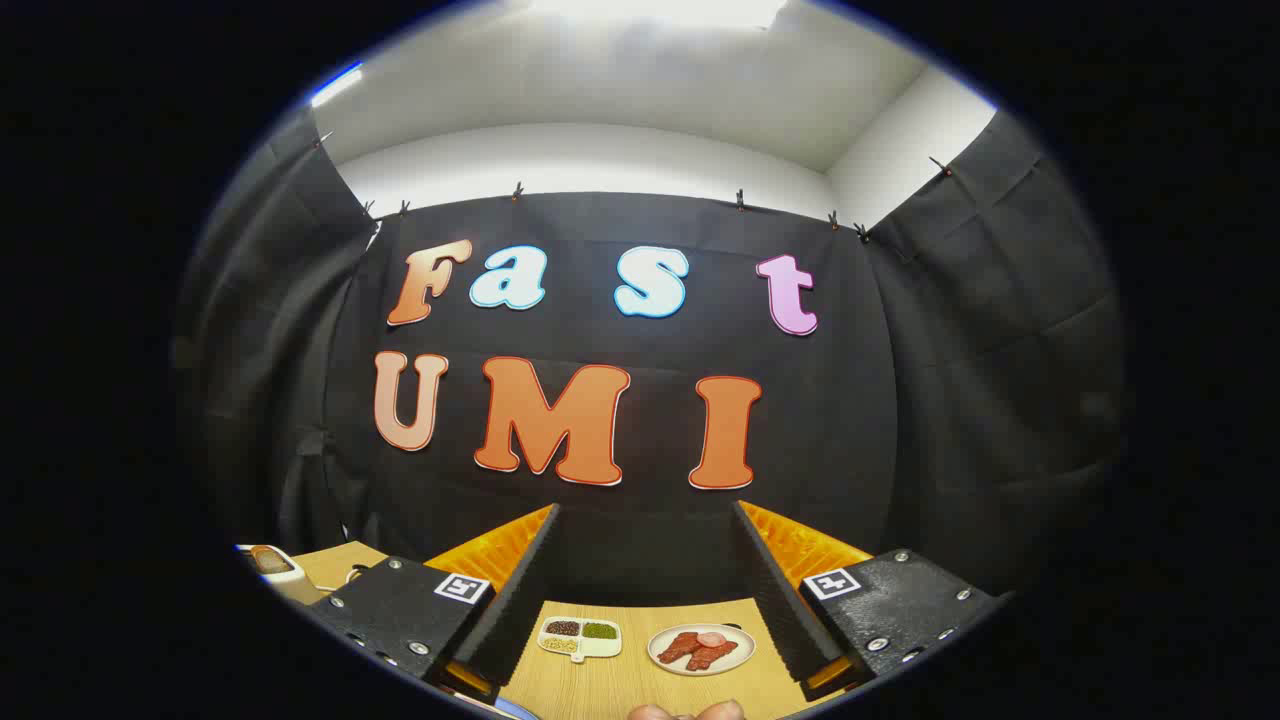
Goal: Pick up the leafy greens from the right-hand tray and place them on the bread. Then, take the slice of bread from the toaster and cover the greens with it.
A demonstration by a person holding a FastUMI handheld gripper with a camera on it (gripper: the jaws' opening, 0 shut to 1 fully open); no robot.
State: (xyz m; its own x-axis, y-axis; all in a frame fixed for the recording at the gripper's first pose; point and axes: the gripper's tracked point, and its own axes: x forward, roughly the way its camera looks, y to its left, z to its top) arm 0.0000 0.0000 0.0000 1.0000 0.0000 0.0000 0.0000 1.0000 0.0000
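My gripper (646,510) is open, held level above the wooden table (630,690), its two black ribbed fingers (520,590) spread wide with nothing between them. Far off to the left, beyond the left finger, stands a white toaster (285,572) with a brown slice of bread (270,558) in its slot. Beyond the fingers, near the table's far edge, sits a round plate of reddish meat slices (702,648). Close below the fingers, some pale rounded pieces (690,712) and a blue rim (518,708) peek in; I cannot tell what they are.
A white divided tray (580,638) with dark, green and pale grains lies left of the meat plate. The black cloth wall rises right behind the table.
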